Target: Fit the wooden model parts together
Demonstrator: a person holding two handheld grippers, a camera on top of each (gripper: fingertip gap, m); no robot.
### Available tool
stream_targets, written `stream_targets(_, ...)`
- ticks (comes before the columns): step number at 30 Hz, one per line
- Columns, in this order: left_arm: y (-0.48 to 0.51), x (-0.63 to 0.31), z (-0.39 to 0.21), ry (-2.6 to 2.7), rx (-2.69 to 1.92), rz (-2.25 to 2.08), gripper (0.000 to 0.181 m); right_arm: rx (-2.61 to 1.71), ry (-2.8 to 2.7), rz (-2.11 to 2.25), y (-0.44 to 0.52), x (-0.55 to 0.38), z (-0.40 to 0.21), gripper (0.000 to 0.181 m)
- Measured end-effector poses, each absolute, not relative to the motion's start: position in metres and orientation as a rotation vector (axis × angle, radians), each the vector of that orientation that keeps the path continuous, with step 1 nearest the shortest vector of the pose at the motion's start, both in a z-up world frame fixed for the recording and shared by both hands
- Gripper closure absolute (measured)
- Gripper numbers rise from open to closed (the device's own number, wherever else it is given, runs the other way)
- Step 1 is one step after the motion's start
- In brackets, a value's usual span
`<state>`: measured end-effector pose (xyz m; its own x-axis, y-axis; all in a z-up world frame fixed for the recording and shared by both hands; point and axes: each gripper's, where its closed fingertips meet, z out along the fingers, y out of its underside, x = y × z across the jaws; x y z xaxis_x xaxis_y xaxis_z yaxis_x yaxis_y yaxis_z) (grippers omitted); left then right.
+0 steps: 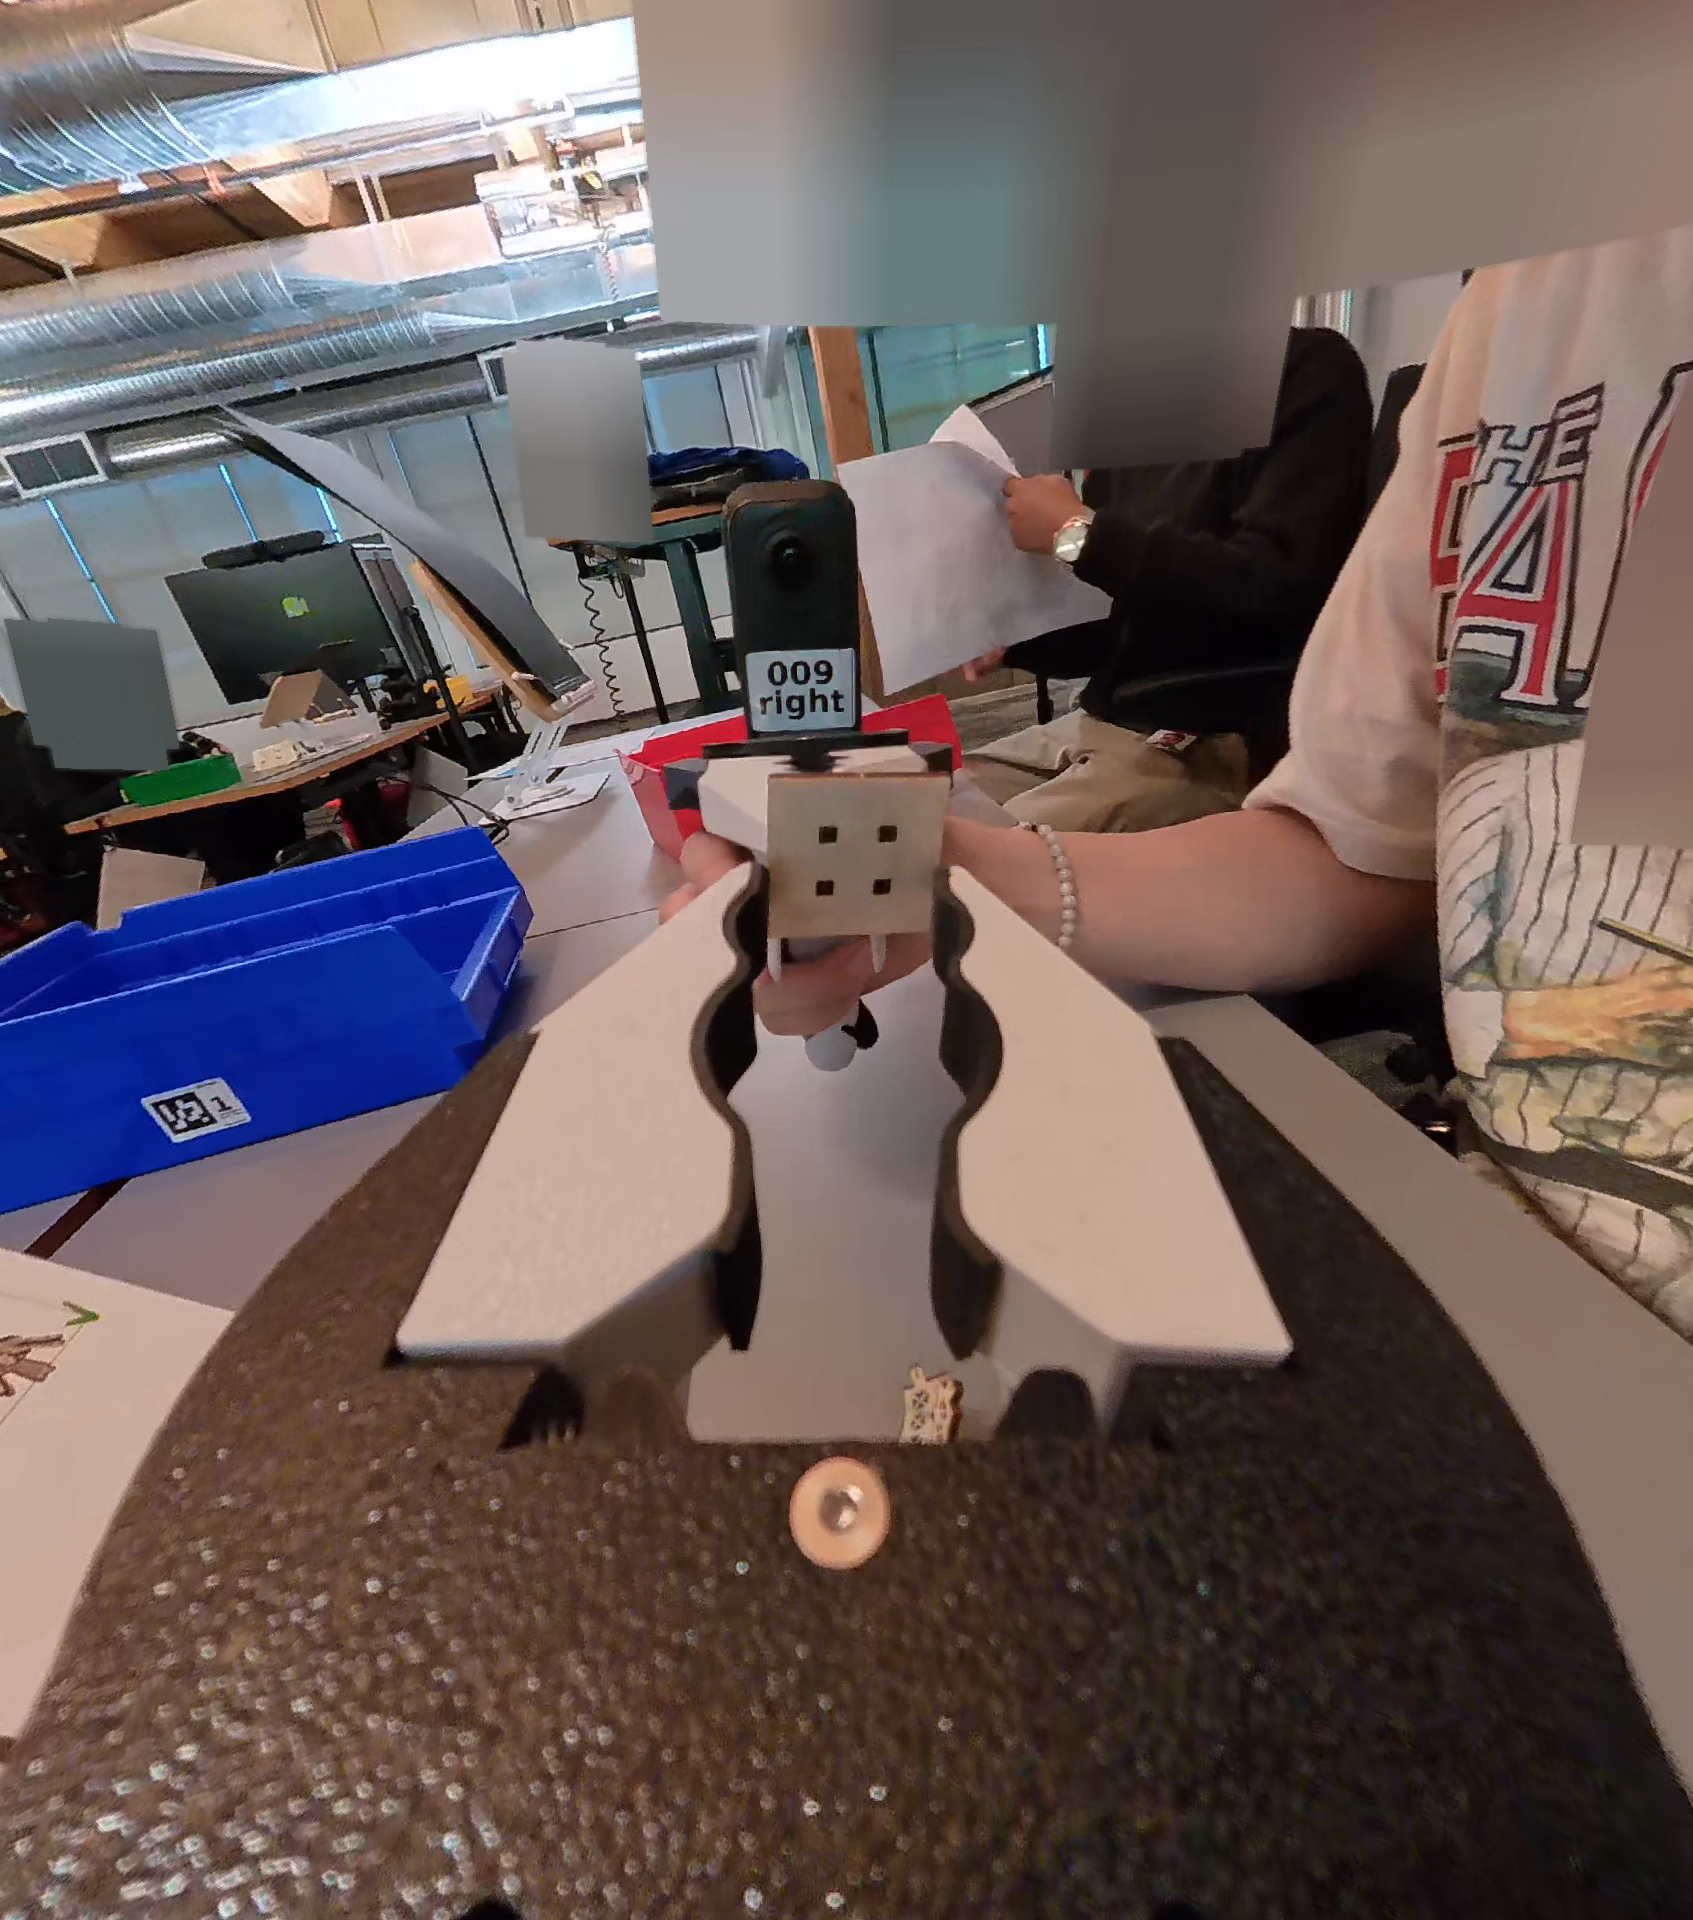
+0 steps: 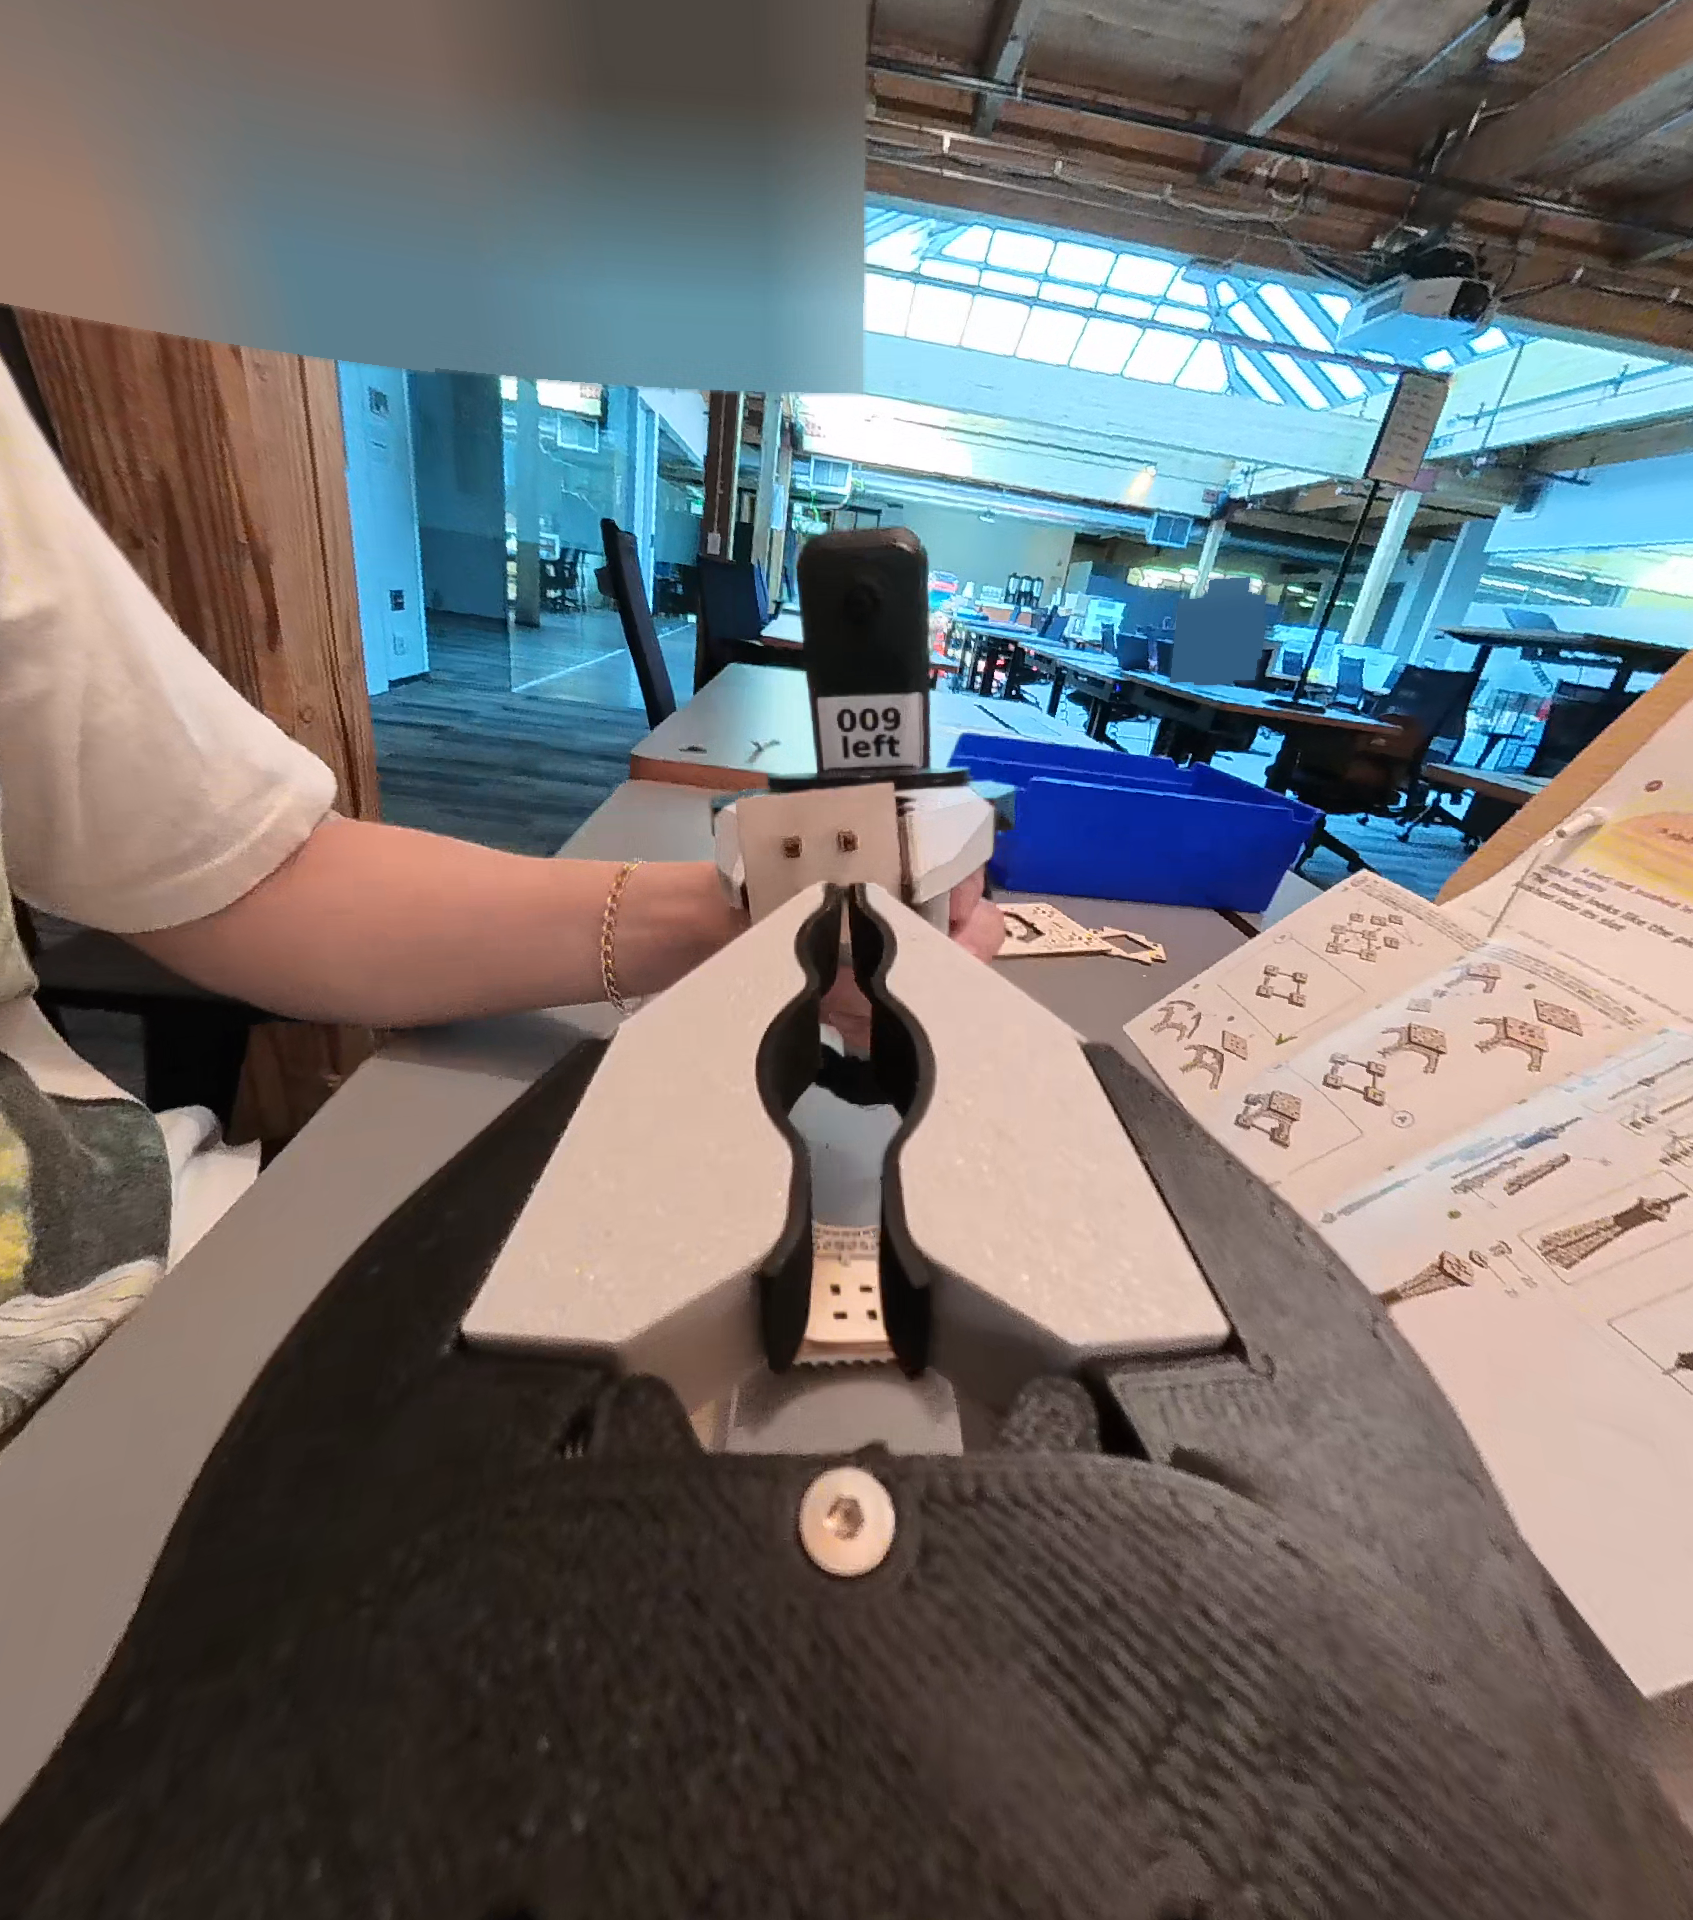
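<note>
Left gripper (image 1: pixel 847 899) clamps a square wooden plate (image 1: pixel 857 854) at its fingertips, facing the right gripper (image 2: pixel 847 902), which pinches a thin wooden strip edge-on. Probably best: align the strip's tabs with the plate's holes, then press straight.

We are in a large open-plan office with an industrial loft look: rows of desks (image 2: pixel 1226 717) and office chairs (image 2: pixel 1424 727), a computer monitor (image 1: pixel 286 623), exposed silver air ducts (image 1: pixel 146 343), wooden ceiling beams (image 2: pixel 1341 94), skylights (image 2: pixel 1081 301) and a ceiling projector (image 2: pixel 1408 307).
</note>
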<state>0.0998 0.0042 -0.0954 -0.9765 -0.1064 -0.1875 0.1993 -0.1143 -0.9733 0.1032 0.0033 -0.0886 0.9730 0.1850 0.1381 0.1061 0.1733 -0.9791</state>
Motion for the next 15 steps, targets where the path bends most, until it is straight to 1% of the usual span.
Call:
stream_targets(3, 0.005, 0.1, -0.098, 1.927, 0.109, -2.229, 0.152, -1.445, -0.245, 0.046, 0.007, 0.105, -0.097, 0.177)
stream_targets(7, 0.005, 0.098, -0.102, 1.949, 0.122, -2.222, 0.152, -1.463, -0.239, 0.058, 0.01, 0.105, -0.101, 0.175)
stream_targets(15, 0.007, 0.095, -0.107, 1.97, 0.127, -2.236, 0.152, -1.463, -0.242, 0.08, 0.012, 0.103, -0.103, 0.178)
